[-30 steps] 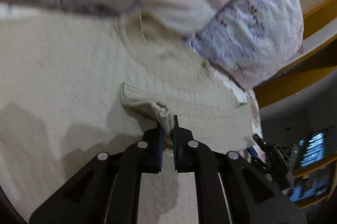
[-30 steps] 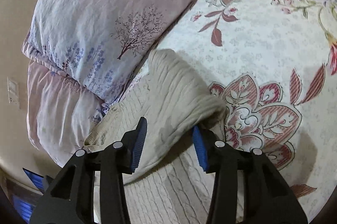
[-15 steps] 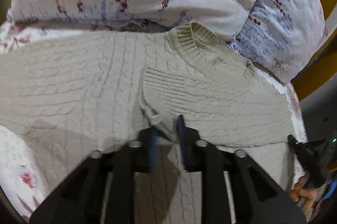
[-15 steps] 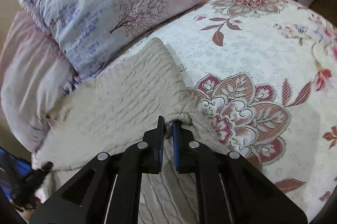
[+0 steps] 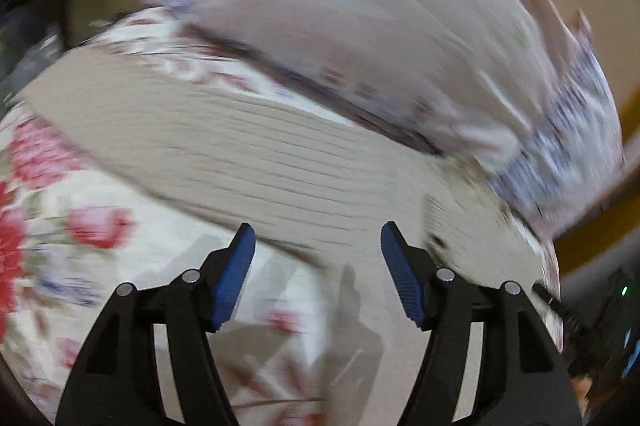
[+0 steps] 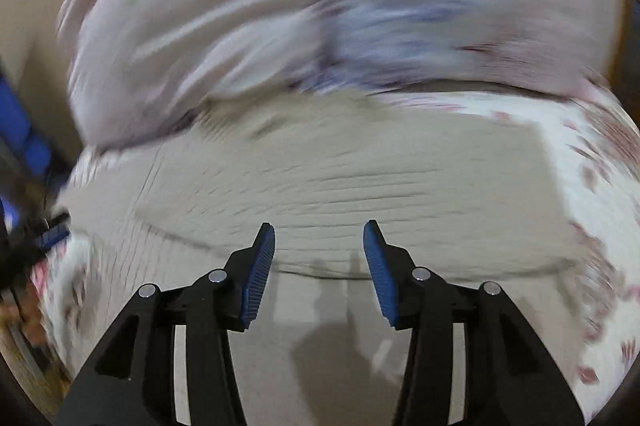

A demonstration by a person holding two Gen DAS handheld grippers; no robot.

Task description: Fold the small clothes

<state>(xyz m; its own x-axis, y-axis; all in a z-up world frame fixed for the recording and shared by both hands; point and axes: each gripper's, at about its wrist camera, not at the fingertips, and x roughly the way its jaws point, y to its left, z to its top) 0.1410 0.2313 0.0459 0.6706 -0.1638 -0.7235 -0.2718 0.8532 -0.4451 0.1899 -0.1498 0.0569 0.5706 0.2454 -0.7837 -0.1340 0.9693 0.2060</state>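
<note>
A beige cable-knit sweater [image 5: 256, 153] lies flat on a floral bedspread, with its sleeves folded over the body. My left gripper [image 5: 316, 238] is open and empty, above the sweater's lower edge. In the right wrist view the sweater [image 6: 340, 177] fills the middle. My right gripper [image 6: 319, 234] is open and empty just above a folded edge of the knit. Both views are blurred by motion.
The floral bedspread [image 5: 80, 234] shows around the sweater and at the right in the right wrist view [image 6: 592, 185]. Pink and lavender pillows [image 5: 380, 25] lie just behind the sweater, also seen from the right wrist [image 6: 320, 5]. A wooden bed frame [image 5: 600, 238] is at the right.
Both grippers were shut on folds of the sweater half a second ago. Both have now opened, let go of the knit and pulled back; the views swing quickly.
</note>
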